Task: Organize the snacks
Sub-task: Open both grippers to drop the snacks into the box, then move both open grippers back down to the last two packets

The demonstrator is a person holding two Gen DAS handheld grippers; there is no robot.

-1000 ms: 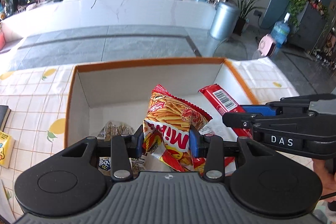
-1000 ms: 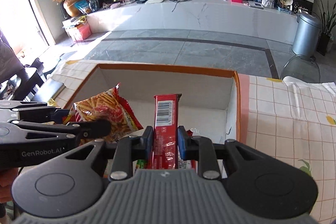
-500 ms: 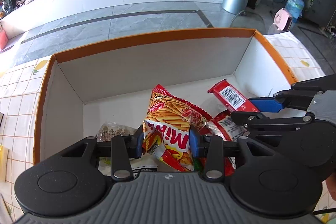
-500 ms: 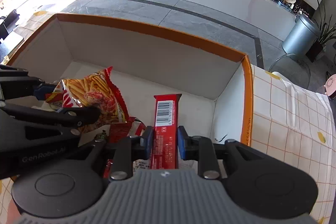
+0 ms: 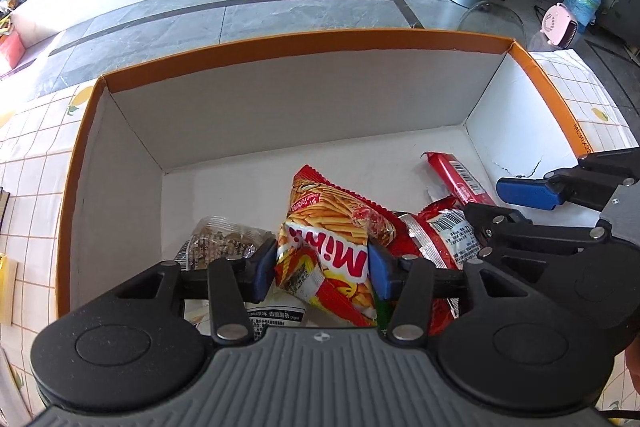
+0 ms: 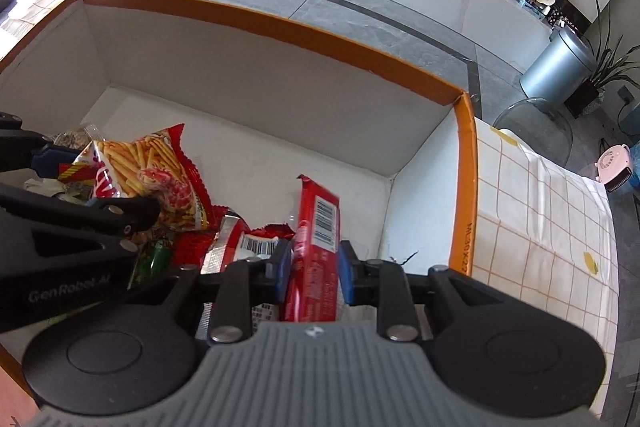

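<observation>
Left tongs: jaws just widening — chip bag between, pads off it.
Right tongs: clenched on red bar — inside box.

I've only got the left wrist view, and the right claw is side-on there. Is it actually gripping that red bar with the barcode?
Observer: Yes. The right wrist view shows the right claw shut on the red bar, with a blue pad against each side.
Operator: Anything lying to the right of the bar? The claw blocks that for me.
Observer: Nothing that I can see. Ahead of the claw there is only bare white floor up to the right wall of the box.
</observation>
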